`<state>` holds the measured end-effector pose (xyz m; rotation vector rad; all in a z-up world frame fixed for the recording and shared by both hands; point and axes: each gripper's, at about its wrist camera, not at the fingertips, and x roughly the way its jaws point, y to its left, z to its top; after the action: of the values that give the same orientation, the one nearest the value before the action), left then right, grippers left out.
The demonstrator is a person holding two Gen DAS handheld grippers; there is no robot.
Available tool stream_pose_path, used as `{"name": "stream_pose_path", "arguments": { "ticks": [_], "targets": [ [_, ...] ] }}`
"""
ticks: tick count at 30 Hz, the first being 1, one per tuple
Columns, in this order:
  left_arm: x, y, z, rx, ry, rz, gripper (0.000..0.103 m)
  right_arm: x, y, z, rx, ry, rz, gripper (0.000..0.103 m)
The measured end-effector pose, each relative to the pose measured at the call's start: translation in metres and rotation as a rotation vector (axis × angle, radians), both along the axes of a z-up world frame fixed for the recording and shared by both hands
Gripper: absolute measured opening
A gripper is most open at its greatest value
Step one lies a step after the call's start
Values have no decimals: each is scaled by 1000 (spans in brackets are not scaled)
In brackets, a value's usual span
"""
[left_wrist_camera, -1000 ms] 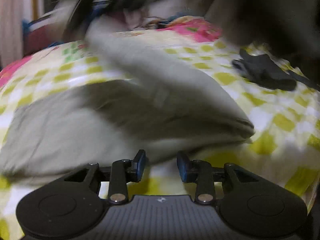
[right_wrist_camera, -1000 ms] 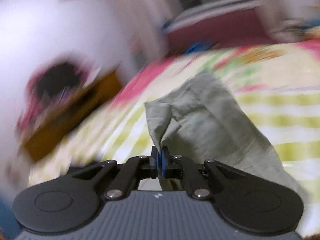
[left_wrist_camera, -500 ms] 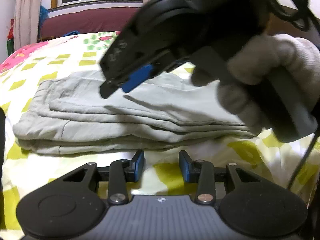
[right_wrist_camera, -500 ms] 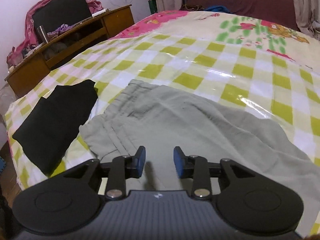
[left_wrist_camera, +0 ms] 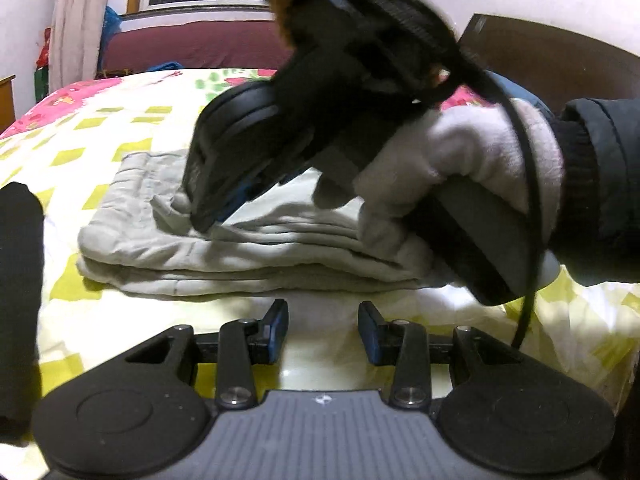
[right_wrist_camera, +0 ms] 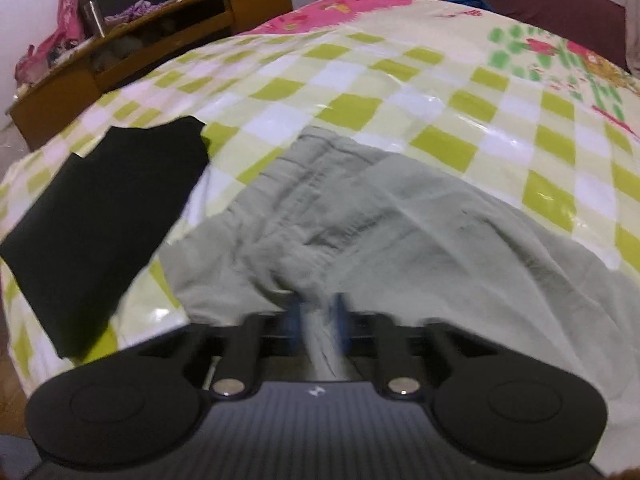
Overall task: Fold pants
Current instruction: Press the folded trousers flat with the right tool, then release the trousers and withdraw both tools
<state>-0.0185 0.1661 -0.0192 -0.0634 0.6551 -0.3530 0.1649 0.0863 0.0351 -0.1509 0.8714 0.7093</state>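
Note:
The grey-green pants [left_wrist_camera: 240, 256] lie folded in a flat stack on the checked bedsheet [left_wrist_camera: 120, 128]. In the left wrist view my right gripper [left_wrist_camera: 216, 220], held by a white-gloved hand [left_wrist_camera: 460, 168], presses down on the top layer near the waistband end. In the right wrist view its blue pads pinch a ridge of the pants fabric [right_wrist_camera: 320, 328], with the rest of the pants [right_wrist_camera: 400, 232] spread ahead. My left gripper [left_wrist_camera: 323, 330] is open and empty, just short of the stack's near edge.
A black folded garment [right_wrist_camera: 108, 216] lies on the sheet left of the pants, and shows at the left edge of the left wrist view [left_wrist_camera: 20, 300]. A wooden desk [right_wrist_camera: 152, 40] stands beyond the bed's left side. A maroon headboard [left_wrist_camera: 192, 48] is at the far end.
The right gripper laid the pants leg over the stack, opened, then dropped onto the top layer and closed on a fold of fabric. The left gripper stayed open before the stack.

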Motion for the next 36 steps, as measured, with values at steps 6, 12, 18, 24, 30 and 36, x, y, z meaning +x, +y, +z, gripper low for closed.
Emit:
{"name": "stream_pose_path", "arguments": {
  "ticks": [6, 12, 18, 24, 30, 36],
  "targets": [
    [-6, 17, 0, -19, -4, 24, 53, -19, -6, 39, 135, -55, 10, 4],
    [-10, 14, 1, 14, -1, 32, 53, -23, 40, 15, 30, -31, 159, 12],
    [-11, 23, 6, 34, 8, 50, 53, -37, 11, 15, 86, -5, 144, 16],
    [11, 20, 40, 57, -145, 33, 55, -36, -125, 38, 184, -27, -243, 37],
    [61, -5, 29, 111, -160, -32, 57, -40, -260, -13, 294, 184, -658, 42],
    [83, -15, -1, 155, 38, -45, 60, -48, -283, -40, 365, 204, -680, 42]
  ]
}}
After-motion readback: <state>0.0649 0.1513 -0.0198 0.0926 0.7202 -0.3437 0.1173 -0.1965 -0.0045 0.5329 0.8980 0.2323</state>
